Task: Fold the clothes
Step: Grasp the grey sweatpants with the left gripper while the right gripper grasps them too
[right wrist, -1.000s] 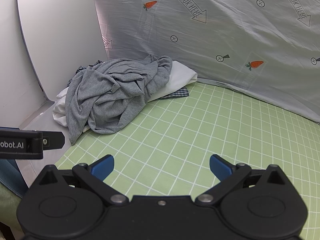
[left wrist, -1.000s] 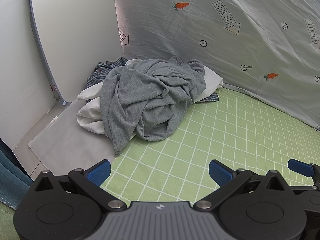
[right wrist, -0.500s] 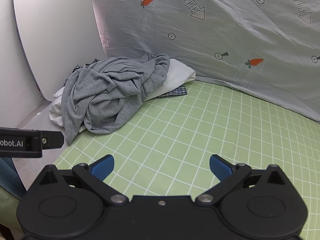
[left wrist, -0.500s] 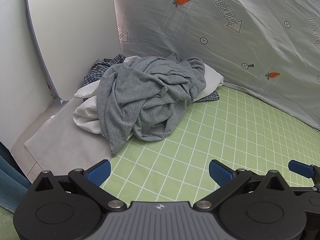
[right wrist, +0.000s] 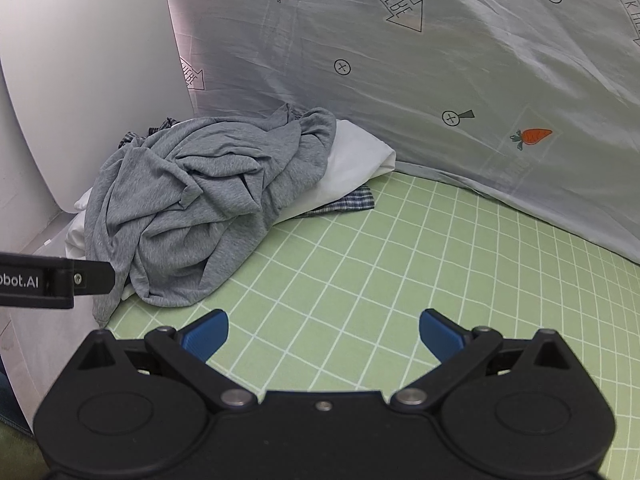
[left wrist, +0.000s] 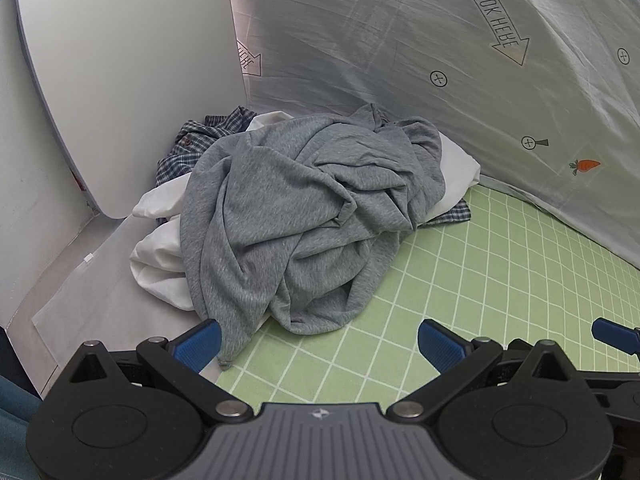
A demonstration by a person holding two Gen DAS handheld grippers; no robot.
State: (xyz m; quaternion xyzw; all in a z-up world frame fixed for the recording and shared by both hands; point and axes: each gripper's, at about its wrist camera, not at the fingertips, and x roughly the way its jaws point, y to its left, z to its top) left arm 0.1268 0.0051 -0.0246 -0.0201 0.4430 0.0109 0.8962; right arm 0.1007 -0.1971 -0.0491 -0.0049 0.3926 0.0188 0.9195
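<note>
We hold the left gripper (left wrist: 320, 340) and the right gripper (right wrist: 323, 330) low over the green checked sheet (right wrist: 400, 264), both spread wide and empty. The grey garment (left wrist: 304, 216) lies crumpled at the sheet's far left corner, atop a white garment (left wrist: 160, 260) and what looks like a plaid shirt (left wrist: 200, 136), against the patterned grey cloth (left wrist: 440, 60).

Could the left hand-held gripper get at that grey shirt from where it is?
Probably yes. The left hand-held gripper is open, the grey shirt tops the pile, and its hanging corner lies just ahead beside one finger, with nothing between.
</note>
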